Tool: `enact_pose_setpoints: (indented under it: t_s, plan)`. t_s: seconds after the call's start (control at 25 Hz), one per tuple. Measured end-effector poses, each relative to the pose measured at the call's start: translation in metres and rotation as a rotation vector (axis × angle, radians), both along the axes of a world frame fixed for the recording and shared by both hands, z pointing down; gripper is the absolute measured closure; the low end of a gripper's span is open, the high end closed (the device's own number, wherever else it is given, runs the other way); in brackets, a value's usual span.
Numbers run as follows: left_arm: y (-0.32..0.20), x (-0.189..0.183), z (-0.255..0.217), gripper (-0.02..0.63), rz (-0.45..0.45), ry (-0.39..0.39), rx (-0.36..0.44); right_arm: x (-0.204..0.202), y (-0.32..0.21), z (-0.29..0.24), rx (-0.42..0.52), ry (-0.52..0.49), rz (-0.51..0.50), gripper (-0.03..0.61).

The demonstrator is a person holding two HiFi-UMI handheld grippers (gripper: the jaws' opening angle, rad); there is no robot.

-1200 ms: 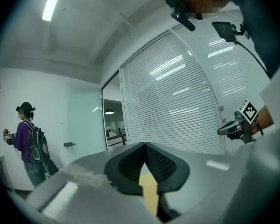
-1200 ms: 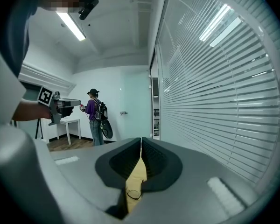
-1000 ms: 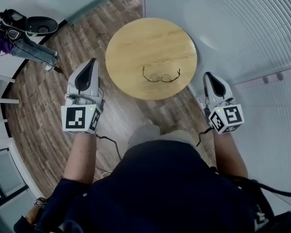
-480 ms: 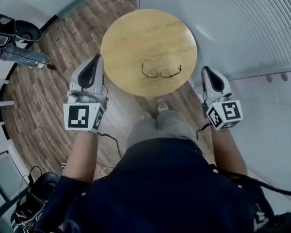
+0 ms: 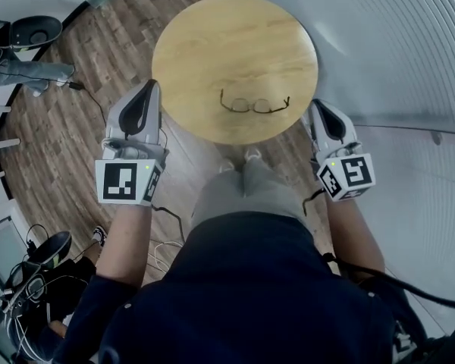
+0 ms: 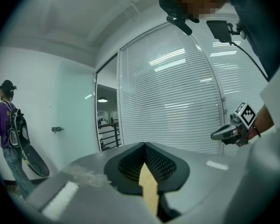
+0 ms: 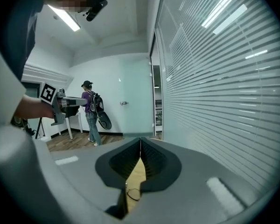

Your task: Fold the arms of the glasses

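- The glasses (image 5: 254,105) are lying with arms spread on the round table (image 5: 212,44), close to its near edge.
- The left gripper (image 5: 149,88) is hovering just off the table's left edge, jaws clenched on nothing.
- The right gripper (image 5: 317,109) is hovering at the table's near-right edge, also clenched and empty, and is nearer the glasses.

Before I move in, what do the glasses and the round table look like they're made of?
The glasses have a thin, dark, wire-like frame, probably metal, though dark plastic can't be ruled out. Their lenses look clear, since the tabletop shows through them. The table looks like light wood or a wood-look laminate with a matte finish: faint grain streaks, no glare.
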State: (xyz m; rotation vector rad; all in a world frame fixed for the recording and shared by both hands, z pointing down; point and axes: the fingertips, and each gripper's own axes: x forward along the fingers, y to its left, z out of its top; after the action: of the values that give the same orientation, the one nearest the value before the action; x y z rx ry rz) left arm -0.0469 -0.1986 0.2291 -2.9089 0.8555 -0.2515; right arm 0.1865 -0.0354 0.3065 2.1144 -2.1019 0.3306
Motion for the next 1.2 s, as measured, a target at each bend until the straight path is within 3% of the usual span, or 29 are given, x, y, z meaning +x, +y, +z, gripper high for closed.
enact_pose_setpoints:
  t_s: [0.72, 1.2]
  plan:
    - [-0.008, 0.028, 0.074, 0.611, -0.04, -0.096, -0.084, 0.011, -0.021, 0.111, -0.148, -0.063, -0.093, 0.502]
    - [-0.003, 0.034, 0.104, 0.611, -0.049, -0.142, -0.113, 0.014, -0.03, 0.155, -0.199, -0.081, -0.125, 0.495]
